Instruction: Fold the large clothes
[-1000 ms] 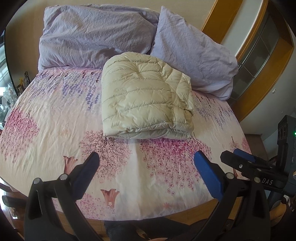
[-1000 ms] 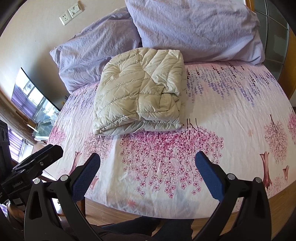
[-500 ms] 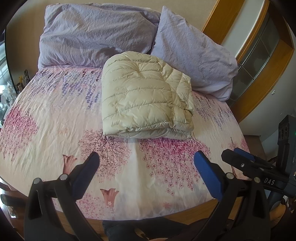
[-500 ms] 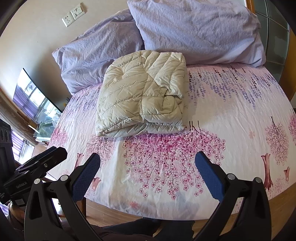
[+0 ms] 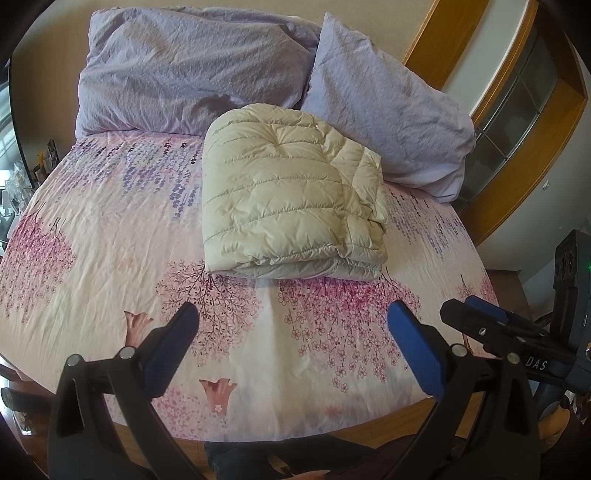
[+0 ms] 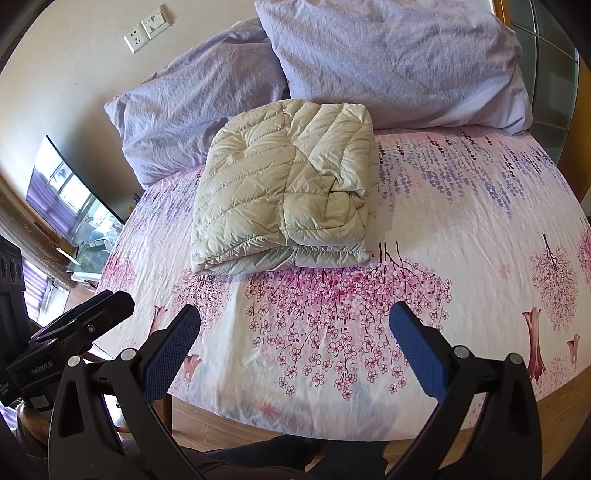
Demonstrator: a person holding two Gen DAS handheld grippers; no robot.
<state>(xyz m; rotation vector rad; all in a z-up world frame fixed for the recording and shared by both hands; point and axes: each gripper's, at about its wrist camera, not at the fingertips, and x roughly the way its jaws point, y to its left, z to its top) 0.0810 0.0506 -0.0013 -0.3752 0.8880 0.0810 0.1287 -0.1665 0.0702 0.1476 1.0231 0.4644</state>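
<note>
The left gripper point(image 5: 291, 332) is held with its blue-padded fingers point(image 5: 413, 350) spread wide apart, nothing gripped between them, above the near edge of the bed. The right gripper point(image 6: 293, 334) is likewise spread and empty, its fingers point(image 6: 415, 350) hovering over the floral bedsheet point(image 6: 461, 240). Beyond both, a cream quilted down jacket point(image 5: 291, 199) is seen folded into a thick rectangular bundle, laid on the sheet near the head of the bed and well apart from both grippers. Behind it, two lilac pillows point(image 5: 192, 66) are propped against the wall, the jacket's far edge touching them. A wall socket point(image 6: 147, 27) is seen above the pillows.
</note>
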